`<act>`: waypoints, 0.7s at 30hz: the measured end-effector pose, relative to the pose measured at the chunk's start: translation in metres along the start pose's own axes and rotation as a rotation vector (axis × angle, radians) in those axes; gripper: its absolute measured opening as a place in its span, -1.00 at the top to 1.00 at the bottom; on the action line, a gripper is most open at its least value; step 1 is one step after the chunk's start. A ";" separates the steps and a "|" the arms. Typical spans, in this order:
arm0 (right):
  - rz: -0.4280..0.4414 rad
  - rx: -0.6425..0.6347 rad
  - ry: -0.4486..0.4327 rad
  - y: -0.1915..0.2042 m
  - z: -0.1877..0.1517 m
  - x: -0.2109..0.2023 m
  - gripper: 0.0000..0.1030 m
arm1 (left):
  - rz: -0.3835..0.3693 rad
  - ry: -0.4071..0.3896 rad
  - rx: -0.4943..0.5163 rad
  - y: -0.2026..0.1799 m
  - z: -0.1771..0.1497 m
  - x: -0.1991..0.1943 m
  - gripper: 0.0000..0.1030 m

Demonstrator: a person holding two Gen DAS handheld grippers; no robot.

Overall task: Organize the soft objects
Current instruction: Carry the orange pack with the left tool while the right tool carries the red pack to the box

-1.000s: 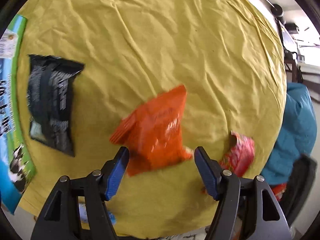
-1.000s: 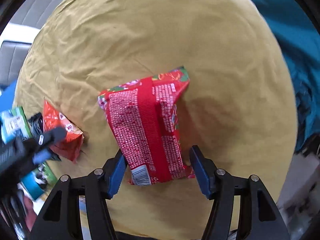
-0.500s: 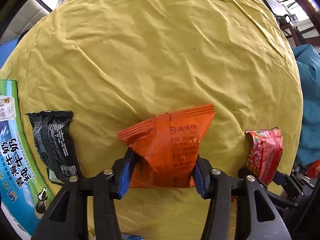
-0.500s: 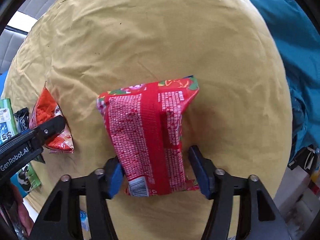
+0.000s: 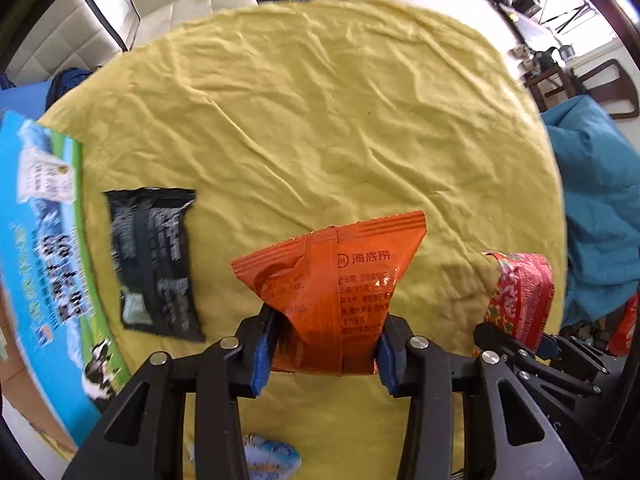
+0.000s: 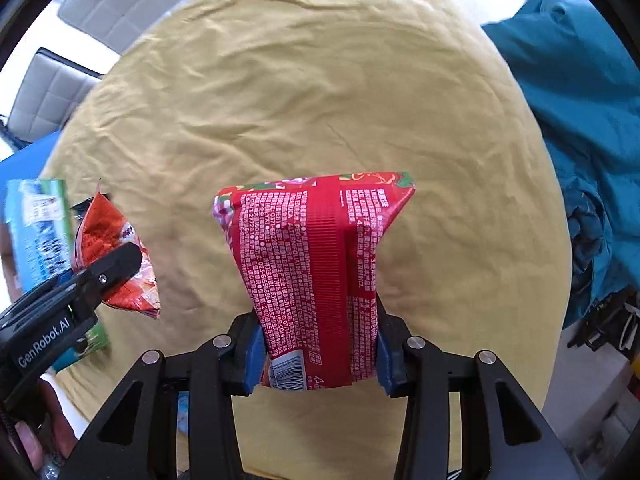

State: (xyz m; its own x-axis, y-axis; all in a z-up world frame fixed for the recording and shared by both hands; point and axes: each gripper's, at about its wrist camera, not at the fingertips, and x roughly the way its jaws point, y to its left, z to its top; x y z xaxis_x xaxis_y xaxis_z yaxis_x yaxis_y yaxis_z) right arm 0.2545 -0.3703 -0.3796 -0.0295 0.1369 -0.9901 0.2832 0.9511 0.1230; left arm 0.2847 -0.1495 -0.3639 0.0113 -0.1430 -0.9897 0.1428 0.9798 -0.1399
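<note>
My left gripper (image 5: 324, 350) is shut on an orange snack packet (image 5: 332, 288) and holds it above the yellow cloth (image 5: 320, 120). My right gripper (image 6: 318, 354) is shut on a red snack packet (image 6: 316, 272) with white print, also lifted off the cloth. In the left wrist view the red packet (image 5: 520, 296) shows at the right. In the right wrist view the orange packet (image 6: 110, 256) and the left gripper show at the left. A black packet (image 5: 154, 256) lies flat on the cloth to the left.
A blue and green carton (image 5: 44, 248) lies along the cloth's left edge. A small blue packet (image 5: 268, 456) lies at the near edge. A teal fabric heap (image 6: 580, 128) sits to the right. Grey chairs (image 6: 116, 4) stand beyond the round table.
Both grippers have closed on their packets and lifted them off the cloth. Both views have pulled back and show more of the table.
</note>
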 end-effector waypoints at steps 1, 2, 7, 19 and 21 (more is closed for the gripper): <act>0.006 -0.001 -0.006 0.004 -0.003 -0.005 0.11 | -0.009 -0.016 0.002 0.004 -0.004 -0.011 0.24; 0.014 -0.004 -0.012 0.009 -0.006 -0.011 0.11 | -0.015 -0.026 0.000 0.008 -0.010 -0.021 0.24; 0.057 -0.048 -0.044 0.045 -0.022 -0.041 0.12 | -0.058 -0.077 -0.030 0.034 -0.031 -0.067 0.24; 0.205 -0.187 -0.129 0.182 -0.058 -0.111 0.12 | -0.126 -0.216 -0.134 0.157 -0.068 -0.173 0.25; 0.227 -0.217 -0.126 0.214 -0.065 -0.116 0.12 | -0.122 -0.240 -0.157 0.184 -0.073 -0.186 0.25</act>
State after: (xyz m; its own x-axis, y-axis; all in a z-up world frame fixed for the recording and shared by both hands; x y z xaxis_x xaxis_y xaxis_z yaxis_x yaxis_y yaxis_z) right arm 0.2558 -0.1649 -0.2342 0.1337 0.3292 -0.9347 0.0580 0.9390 0.3390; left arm 0.2366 0.0680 -0.2076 0.2398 -0.2716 -0.9321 0.0031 0.9603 -0.2791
